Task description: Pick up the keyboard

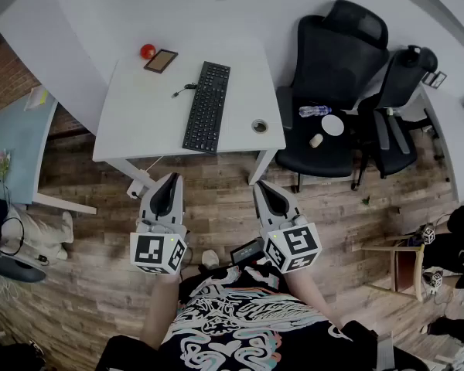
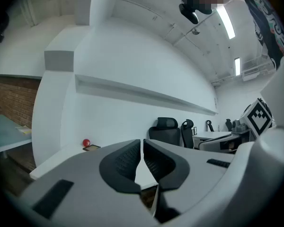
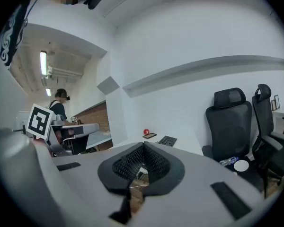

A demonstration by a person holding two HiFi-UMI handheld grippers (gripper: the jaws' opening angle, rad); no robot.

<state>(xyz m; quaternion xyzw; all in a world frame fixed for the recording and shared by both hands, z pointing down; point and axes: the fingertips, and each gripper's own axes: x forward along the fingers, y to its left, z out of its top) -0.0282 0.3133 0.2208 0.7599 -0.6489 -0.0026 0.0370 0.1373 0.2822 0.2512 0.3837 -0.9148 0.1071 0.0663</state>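
A black keyboard (image 1: pixel 207 107) lies lengthwise on the white desk (image 1: pixel 139 122), its cable trailing off to the left; in the right gripper view the keyboard (image 3: pixel 168 140) shows small on the far desk. My left gripper (image 1: pixel 170 181) and right gripper (image 1: pixel 262 187) hang side by side over the wooden floor, short of the desk's near edge. Both are shut with nothing between the jaws. The left gripper (image 2: pixel 142 142) points level at the desk; the right gripper (image 3: pixel 143 145) tips slightly down.
A red ball (image 1: pixel 148 51) and a small dark tablet (image 1: pixel 161 60) sit at the desk's far left. A grommet hole (image 1: pixel 260 126) is near its right edge. Two black office chairs (image 1: pixel 336 91) stand to the right, one seat holding a bottle (image 1: pixel 314 111). A light blue table (image 1: pixel 15 141) is at left.
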